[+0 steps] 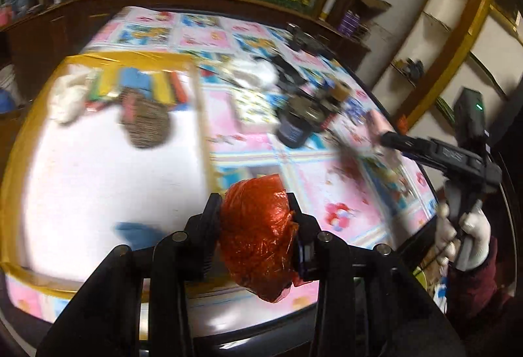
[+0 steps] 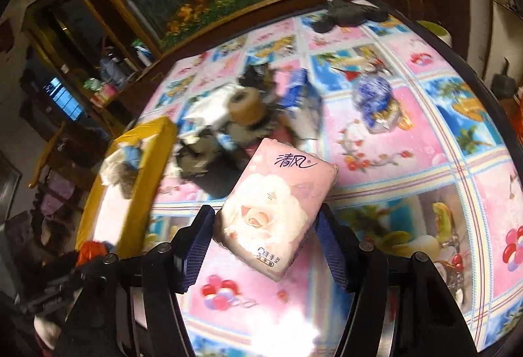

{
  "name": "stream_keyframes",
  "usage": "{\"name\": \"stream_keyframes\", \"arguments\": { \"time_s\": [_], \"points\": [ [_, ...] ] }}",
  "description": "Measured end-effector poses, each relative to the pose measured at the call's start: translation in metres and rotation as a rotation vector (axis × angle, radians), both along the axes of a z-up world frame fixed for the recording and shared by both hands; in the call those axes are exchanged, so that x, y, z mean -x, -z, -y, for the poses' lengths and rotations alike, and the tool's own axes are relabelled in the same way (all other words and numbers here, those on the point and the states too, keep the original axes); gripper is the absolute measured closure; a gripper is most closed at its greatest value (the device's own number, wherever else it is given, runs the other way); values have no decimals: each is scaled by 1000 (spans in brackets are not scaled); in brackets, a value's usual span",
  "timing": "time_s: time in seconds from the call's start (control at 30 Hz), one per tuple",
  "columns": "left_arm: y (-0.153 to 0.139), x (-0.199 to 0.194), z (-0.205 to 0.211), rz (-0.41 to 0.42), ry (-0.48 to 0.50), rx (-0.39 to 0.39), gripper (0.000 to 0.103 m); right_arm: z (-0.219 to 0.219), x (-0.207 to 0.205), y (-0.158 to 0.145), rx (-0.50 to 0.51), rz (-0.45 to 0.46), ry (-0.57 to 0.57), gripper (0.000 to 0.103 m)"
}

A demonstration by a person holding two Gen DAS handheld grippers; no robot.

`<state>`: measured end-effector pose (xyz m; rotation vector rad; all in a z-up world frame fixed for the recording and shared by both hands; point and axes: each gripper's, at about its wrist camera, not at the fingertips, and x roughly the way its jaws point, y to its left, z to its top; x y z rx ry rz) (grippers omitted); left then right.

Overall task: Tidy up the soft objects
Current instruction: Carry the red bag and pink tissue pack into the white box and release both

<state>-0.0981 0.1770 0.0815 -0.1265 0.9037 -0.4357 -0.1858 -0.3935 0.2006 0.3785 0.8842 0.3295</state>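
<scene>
My left gripper (image 1: 253, 203) is shut on a crinkly red-orange plastic bundle (image 1: 258, 236), held above the near edge of a white box with a yellow taped rim (image 1: 130, 58). Inside the box lie a white cloth (image 1: 67, 99), a brown woven piece (image 1: 147, 125) and some coloured items. My right gripper (image 2: 264, 213) is shut on a pink tissue pack (image 2: 278, 203) printed with a rose, lifted over the patterned tablecloth. The same box (image 2: 143, 167) lies to the left of that gripper.
A clutter in the middle of the round table (image 2: 408, 161) includes a dark jar (image 1: 292, 131), a tape roll (image 2: 245, 105) and a blue-white wrapped bundle (image 2: 372, 95). Black items (image 2: 346, 14) lie at the far edge. A white-gloved hand (image 1: 464, 233) holds the right gripper.
</scene>
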Motion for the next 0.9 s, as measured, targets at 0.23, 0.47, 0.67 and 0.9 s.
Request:
{"name": "stream_keyframes", "arguments": {
  "time_s": [0.23, 0.47, 0.67, 0.9],
  "points": [
    [-2, -41, -92, -44, -196, -23, 68, -77, -15, -26, -68, 15, -222, 40],
    [21, -98, -132, -93, -297, -19, 68, -190, -53, -28, -28, 5, -421, 40],
    [47, -132, -146, -142, -339, 17, 68, -270, -89, -18, 40, -5, -503, 40],
    [48, -136, -162, -140, -366, 116, 50, -318, -117, 4, 107, -27, -526, 40]
  ]
}}
